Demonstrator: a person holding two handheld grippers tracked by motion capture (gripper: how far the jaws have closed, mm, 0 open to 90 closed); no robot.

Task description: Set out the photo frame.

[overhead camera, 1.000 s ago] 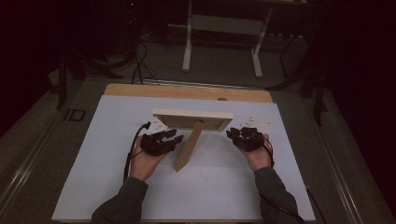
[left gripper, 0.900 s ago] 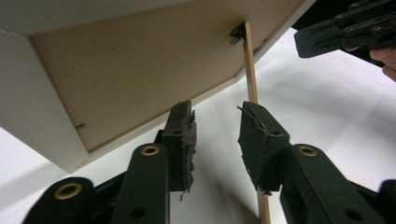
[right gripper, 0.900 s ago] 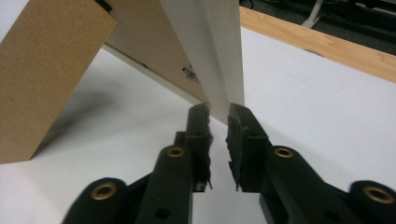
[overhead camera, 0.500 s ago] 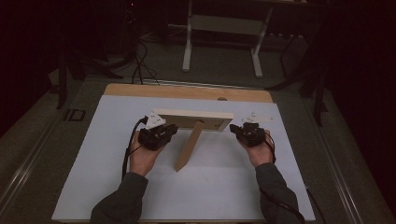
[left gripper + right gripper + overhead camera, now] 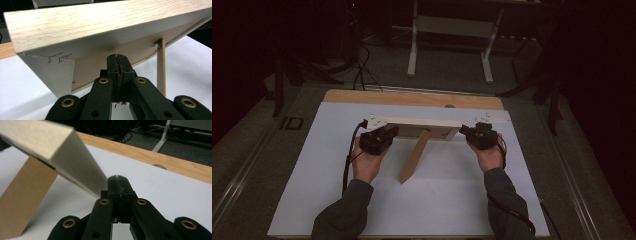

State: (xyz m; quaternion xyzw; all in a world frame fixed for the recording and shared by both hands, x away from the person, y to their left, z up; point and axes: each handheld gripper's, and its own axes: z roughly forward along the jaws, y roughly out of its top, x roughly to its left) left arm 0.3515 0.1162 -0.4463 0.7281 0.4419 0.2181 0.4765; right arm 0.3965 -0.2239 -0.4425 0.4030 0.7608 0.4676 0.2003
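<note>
A light wooden picture frame stands on the white table sheet, propped by its back leg, which slants toward me. My left gripper is shut at the frame's left end. In the left gripper view its shut tips sit against the frame's back panel, below the top rail, with the leg to the right. My right gripper is shut at the frame's right end. In the right gripper view its tips lie just beside the frame's lower corner, and nothing sits between the jaws.
The sheet lies on a wooden tabletop whose far edge shows beyond the frame. Past it, on the dark floor, stand a metal stand and loose cables. Grey floor borders both sides of the table.
Both hands have moved forward, away from me, bringing the grippers up against the two ends of the frame. The frame itself has stayed in place.
</note>
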